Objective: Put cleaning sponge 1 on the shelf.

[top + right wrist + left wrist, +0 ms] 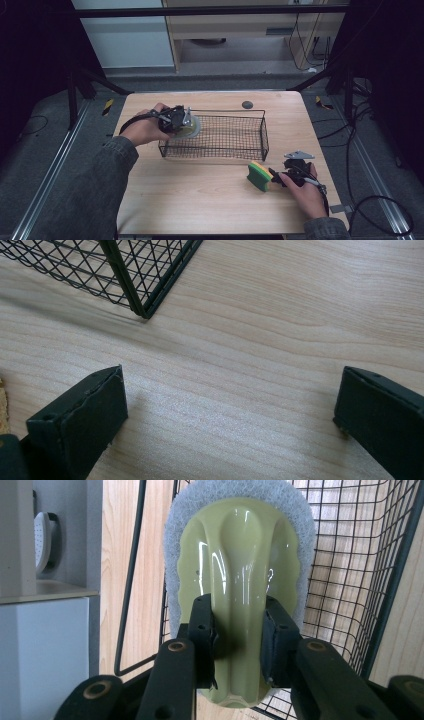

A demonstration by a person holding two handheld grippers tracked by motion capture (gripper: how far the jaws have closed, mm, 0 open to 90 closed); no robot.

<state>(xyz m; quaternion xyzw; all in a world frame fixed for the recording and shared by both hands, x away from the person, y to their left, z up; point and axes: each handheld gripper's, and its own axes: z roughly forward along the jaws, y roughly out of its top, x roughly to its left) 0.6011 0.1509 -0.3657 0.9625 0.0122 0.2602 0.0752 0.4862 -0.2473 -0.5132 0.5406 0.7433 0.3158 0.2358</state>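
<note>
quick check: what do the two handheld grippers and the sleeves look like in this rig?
Both grippers, left gripper and right gripper, are black, with blocky two-jaw fingers and round bolt holes. A black cable trails from the left; a grey three-cornered plate tops the right. Sleeves are grey denim.

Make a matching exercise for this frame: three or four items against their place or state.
Items:
1. pale green plastic scrubber with grey pad
2. black wire basket
3. green and yellow sponge
4. right gripper

States:
A. jaws open over bare wood
B. on the table beside the right gripper
C. clamped in the left gripper
D. mid-table, at the scrubber

Pairs: 1-C, 2-D, 3-B, 4-A
</note>
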